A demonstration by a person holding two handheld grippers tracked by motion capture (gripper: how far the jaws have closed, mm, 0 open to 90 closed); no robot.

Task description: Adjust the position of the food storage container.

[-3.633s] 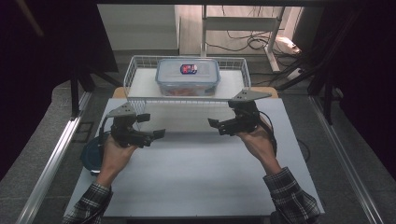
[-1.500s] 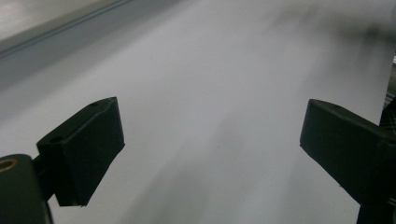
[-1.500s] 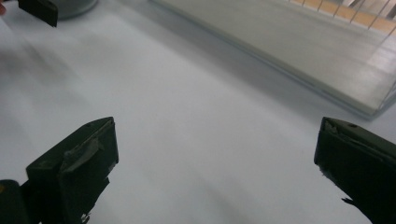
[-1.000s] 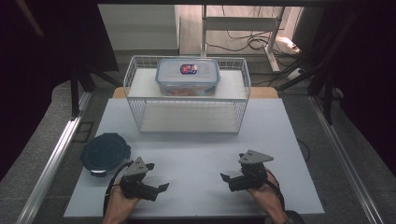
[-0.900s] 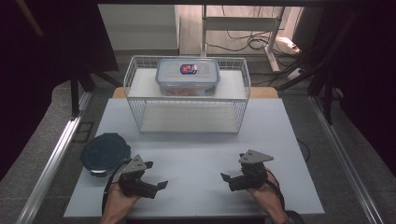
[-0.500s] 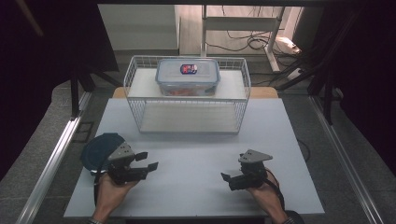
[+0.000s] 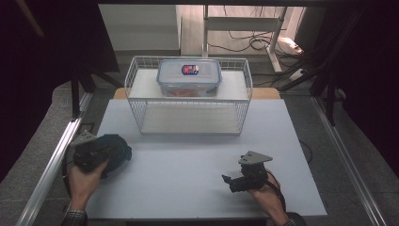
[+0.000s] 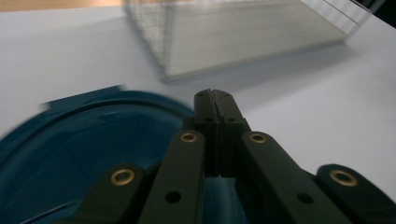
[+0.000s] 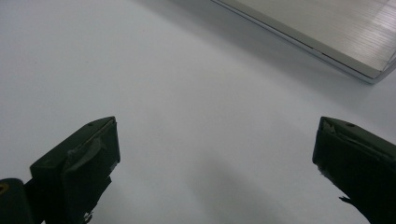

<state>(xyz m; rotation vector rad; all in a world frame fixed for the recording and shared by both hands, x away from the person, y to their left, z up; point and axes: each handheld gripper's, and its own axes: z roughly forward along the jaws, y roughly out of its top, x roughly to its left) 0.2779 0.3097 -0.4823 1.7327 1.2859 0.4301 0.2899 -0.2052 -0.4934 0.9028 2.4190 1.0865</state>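
Note:
A dark blue round dish (image 7: pixel 117 151) lies at the table's left edge. My left gripper (image 7: pixel 104 151) hangs over it, held by a hand. In the left gripper view its black jaws (image 8: pixel 215 98) are pressed together with nothing between them, the tips just above the blue dish (image 8: pixel 79 154) near its rim. My right gripper (image 7: pixel 228 181) rests low over the white table at the front right. Its jaws (image 9: pixel 215 149) stand wide apart over bare tabletop.
A white wire basket (image 7: pixel 188 123) stands at the back middle of the table, with a clear lidded food container (image 7: pixel 189 76) in its far part. The basket's near corner (image 9: pixel 327 37) lies ahead of my right gripper. Metal rails run along both sides.
My left gripper has moved left and a little forward, from open tabletop onto the blue dish. The right gripper has stayed where it was.

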